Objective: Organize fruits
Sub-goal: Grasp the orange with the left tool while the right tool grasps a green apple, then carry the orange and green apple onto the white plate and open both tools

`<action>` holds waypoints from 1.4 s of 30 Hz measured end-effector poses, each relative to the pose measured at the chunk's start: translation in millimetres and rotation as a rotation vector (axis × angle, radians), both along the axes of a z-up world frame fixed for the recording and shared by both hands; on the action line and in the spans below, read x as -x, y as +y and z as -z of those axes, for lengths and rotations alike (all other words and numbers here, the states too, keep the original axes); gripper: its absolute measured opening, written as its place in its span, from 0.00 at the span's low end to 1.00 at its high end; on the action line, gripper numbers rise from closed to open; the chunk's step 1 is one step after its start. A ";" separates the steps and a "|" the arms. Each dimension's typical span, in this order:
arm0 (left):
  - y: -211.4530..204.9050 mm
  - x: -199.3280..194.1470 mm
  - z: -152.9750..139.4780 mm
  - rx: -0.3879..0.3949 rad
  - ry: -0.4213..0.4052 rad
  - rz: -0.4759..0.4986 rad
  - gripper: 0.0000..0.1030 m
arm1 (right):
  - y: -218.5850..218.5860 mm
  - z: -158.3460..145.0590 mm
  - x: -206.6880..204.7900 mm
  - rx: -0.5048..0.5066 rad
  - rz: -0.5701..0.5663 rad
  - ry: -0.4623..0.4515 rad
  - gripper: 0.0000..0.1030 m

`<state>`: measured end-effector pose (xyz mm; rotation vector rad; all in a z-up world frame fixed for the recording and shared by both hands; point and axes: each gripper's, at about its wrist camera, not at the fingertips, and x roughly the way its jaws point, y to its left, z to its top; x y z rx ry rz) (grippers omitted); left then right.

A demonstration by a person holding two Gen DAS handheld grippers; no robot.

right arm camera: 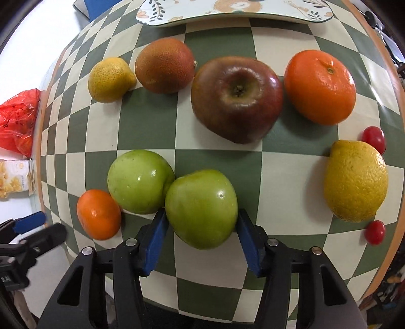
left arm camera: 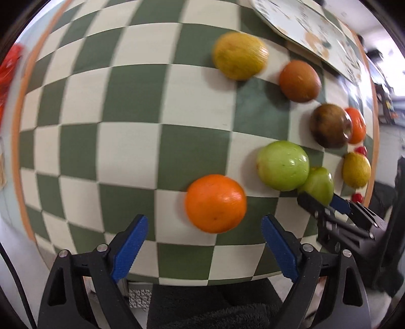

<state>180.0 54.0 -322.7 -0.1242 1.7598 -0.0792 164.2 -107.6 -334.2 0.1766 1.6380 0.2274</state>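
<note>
Several fruits lie on a green-and-cream checkered table. My right gripper is shut on a green apple, whose side touches a second green apple. A small orange lies to their left. My left gripper is open and empty, just short of that orange. A dark red apple, a large orange, a brownish orange and two lemons lie farther back. The right gripper also shows in the left wrist view.
A decorated plate sits at the table's far edge. Two cherry tomatoes lie near the right lemon. A red plastic bag and a snack box sit off the table's left side.
</note>
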 end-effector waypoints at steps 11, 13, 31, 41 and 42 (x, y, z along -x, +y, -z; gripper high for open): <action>-43.2 6.0 35.1 -0.110 -0.009 0.272 0.60 | -18.3 2.3 43.3 0.046 0.048 0.082 0.55; -41.5 6.0 35.7 -0.095 -0.008 0.268 0.60 | -24.0 6.5 44.1 0.018 0.094 0.090 0.56; -1.9 12.2 22.4 -0.032 -0.038 0.206 0.59 | -42.8 9.6 50.5 0.030 0.218 0.181 0.62; -2.3 10.2 21.6 -0.031 -0.037 0.195 0.59 | -49.6 8.5 45.1 0.022 0.271 0.175 0.56; 0.1 11.0 20.7 -0.031 -0.034 0.194 0.59 | -49.4 7.0 45.7 0.026 0.269 0.166 0.56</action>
